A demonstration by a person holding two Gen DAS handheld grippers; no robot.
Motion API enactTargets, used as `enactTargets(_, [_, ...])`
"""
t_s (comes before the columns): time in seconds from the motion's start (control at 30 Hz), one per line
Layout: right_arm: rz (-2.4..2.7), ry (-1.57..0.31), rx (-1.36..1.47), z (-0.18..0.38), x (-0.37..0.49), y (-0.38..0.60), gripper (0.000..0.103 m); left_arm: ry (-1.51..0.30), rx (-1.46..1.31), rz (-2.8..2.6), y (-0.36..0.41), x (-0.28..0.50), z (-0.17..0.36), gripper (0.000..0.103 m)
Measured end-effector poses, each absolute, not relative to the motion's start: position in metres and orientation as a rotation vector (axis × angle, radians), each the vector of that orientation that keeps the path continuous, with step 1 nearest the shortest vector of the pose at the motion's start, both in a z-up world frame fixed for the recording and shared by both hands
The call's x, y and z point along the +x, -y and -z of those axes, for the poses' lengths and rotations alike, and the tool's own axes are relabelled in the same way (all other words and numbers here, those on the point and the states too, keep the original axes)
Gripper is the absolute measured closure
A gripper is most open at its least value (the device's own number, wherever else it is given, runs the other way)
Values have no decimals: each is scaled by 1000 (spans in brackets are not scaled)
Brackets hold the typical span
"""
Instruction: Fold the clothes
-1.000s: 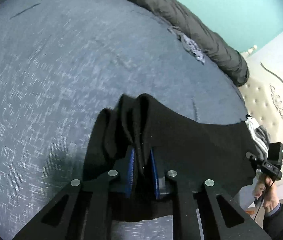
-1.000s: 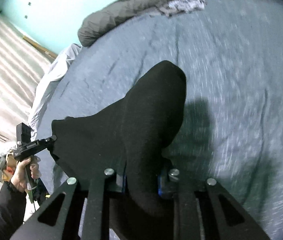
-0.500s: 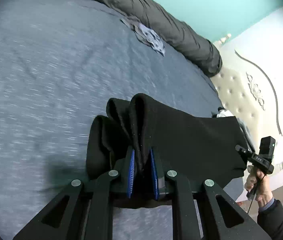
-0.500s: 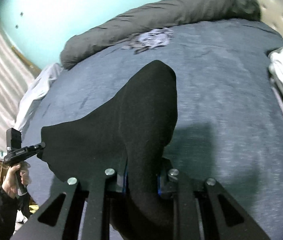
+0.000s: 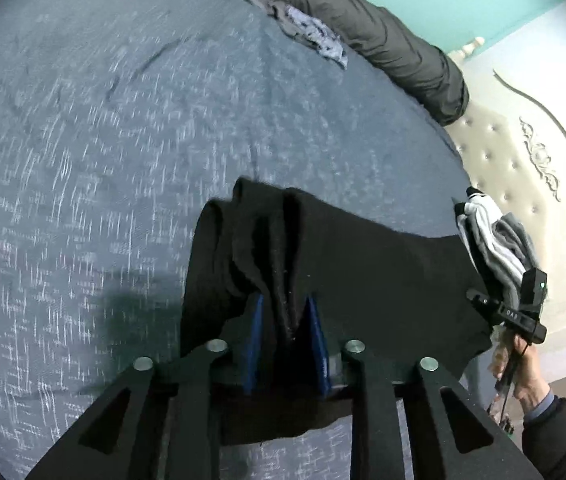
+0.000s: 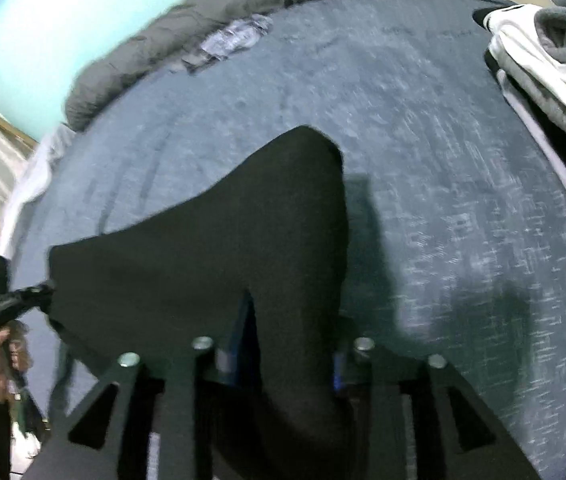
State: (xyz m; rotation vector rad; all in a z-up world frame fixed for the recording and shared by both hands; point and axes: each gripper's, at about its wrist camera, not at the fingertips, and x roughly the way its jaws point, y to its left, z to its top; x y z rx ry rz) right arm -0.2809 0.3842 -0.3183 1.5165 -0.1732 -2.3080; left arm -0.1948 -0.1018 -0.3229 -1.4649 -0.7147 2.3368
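Observation:
A black garment [image 5: 363, 272] hangs stretched in the air above the blue-grey bed [image 5: 123, 120], held at both ends. My left gripper [image 5: 285, 312] is shut on one bunched end, the cloth pinched between its blue pads. My right gripper [image 6: 287, 344] is shut on the other end of the black garment [image 6: 203, 248], which drapes over its fingers and hides them. The right gripper shows in the left wrist view [image 5: 511, 312] at the far right; the left gripper shows in the right wrist view [image 6: 15, 300] at the far left.
A rolled dark grey duvet [image 5: 383, 36] lies along the bed's far edge with a small patterned cloth [image 5: 319, 36] beside it. A stack of folded white and grey clothes [image 6: 551, 68] lies on the bed's right side by the tufted headboard [image 5: 523, 168].
Both grippers have kept their hold on the black garment and swung with it over the bed; the folded stack now sits closer in both views.

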Motion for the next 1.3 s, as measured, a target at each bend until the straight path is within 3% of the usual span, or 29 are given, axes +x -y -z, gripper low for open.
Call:
enactTargets(0.07, [2383,132,1515,310,-279,-389,52,700,-1453,-2366,106,-190,322,55])
enactTargets(0.13, [2440,136,1500,299,-276,-394,47,716,-1435,-2394,111,-184,321,51])
enactTargets(0.33, [2293,207,1367,270,-245,-346,48,738,-1358,-2524,119,-160,316,51])
enactTargets(0.37, [2260,218,1362,271,-241,-333,52,748,-1340,-2537,120,-155,316,51])
enactTargets(0.43, [2206,231,1357,277,-234,-306,71,761,-1319,-2550,119,-147,316,51])
enactTargets(0.53, [2170,242,1364,295,-225,-267,83,768,-1286,-2568,118,-136,315,51])
enactTargets(0.7, [2176,280,1399,322,-225,-227,87,782,-1282,-2551,116,-129,326,50])
enactTargets(0.97, [2254,127,1451,370,-208,-203,89,746,-1269,-2575,115,-121,333,50])
enactTargets(1.3, [2333,232,1408,352,-184,-214,89,764,-1241,-2600,123,-115,330,49])
